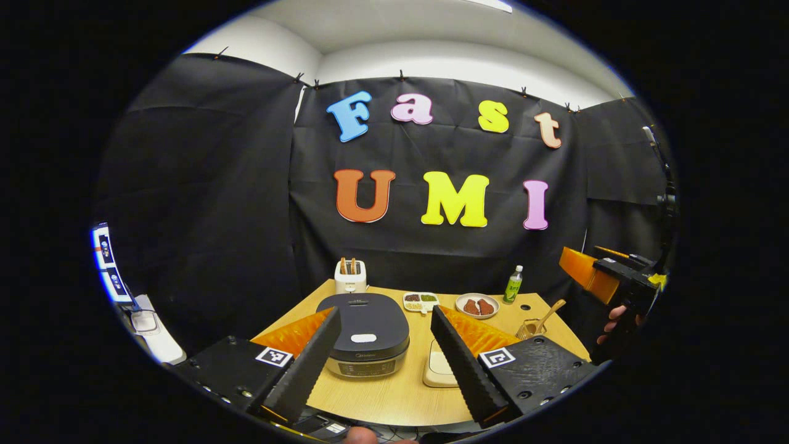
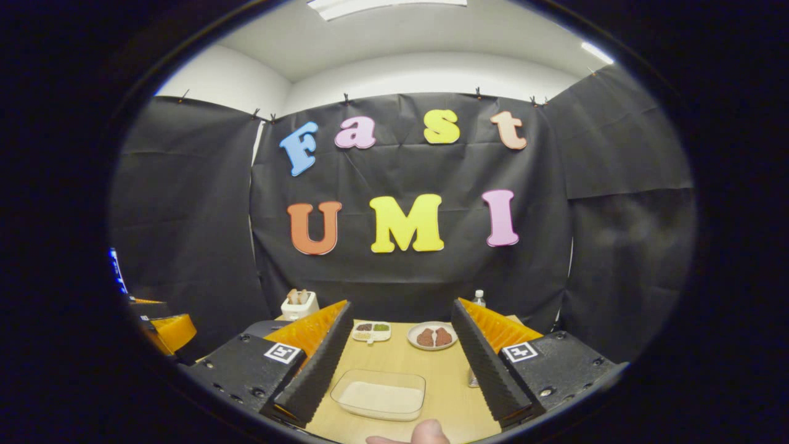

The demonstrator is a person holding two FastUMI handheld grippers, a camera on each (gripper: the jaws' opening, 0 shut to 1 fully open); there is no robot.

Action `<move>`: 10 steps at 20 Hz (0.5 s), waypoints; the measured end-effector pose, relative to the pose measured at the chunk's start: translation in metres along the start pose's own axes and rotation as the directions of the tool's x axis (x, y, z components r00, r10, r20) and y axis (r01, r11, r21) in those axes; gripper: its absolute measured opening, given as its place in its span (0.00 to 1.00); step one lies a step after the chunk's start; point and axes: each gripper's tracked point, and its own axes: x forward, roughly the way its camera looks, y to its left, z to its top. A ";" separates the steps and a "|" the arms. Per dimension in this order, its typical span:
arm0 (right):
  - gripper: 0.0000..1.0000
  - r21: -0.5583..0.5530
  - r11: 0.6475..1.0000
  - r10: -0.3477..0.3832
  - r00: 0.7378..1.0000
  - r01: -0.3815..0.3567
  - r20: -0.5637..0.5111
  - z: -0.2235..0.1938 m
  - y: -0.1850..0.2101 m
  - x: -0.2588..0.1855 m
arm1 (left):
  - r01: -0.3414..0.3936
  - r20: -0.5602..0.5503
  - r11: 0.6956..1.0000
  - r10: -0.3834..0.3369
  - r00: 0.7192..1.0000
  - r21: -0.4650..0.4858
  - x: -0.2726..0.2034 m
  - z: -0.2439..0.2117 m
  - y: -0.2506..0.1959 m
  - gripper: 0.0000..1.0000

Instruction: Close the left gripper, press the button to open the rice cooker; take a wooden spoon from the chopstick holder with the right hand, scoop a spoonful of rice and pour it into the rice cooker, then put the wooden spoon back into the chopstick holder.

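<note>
The dark rice cooker [image 1: 363, 336] sits with its lid down on the wooden table [image 1: 394, 394], a white button [image 1: 363, 338] near the lid's front. My left gripper [image 1: 385, 364] hangs open just in front of it, one finger on each side. A wooden spoon [image 1: 548, 313] leans in the chopstick holder [image 1: 529, 329] at the table's right. A clear container of rice [image 2: 379, 394] lies low between the open fingers of my right gripper [image 2: 400, 370]. In the left gripper view, the right gripper [image 1: 588, 271] is raised off the table's right side, held by a hand [image 1: 616, 320].
A white toaster [image 1: 350, 276] stands at the back left. Along the back are a divided dish [image 1: 421, 301], a plate with brown pieces [image 1: 477, 305] and a green bottle [image 1: 513, 285]. The left gripper [image 2: 163, 330] appears at the far left of the right gripper view.
</note>
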 end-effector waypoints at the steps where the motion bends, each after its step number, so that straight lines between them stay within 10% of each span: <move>1: 0.96 -0.003 1.000 -0.001 1.000 0.001 0.003 0.000 -0.004 0.008 | -0.002 -0.026 1.000 0.002 1.000 -0.002 0.009 -0.005 0.001 0.95; 6: 0.96 -0.001 1.000 0.007 1.000 -0.007 -0.012 -0.008 -0.020 0.056 | -0.002 -0.203 0.999 -0.007 0.979 -0.046 0.056 -0.039 0.003 0.96; 8: 1.00 0.003 1.000 0.012 1.000 -0.012 -0.020 -0.013 -0.027 0.076 | -0.025 -0.280 0.999 0.011 0.960 -0.045 0.077 -0.052 0.006 0.65; 10: 1.00 0.014 1.000 0.024 0.999 -0.023 -0.041 -0.023 -0.031 0.095 | -0.037 -0.316 0.999 0.025 0.948 -0.033 0.097 -0.057 0.009 0.66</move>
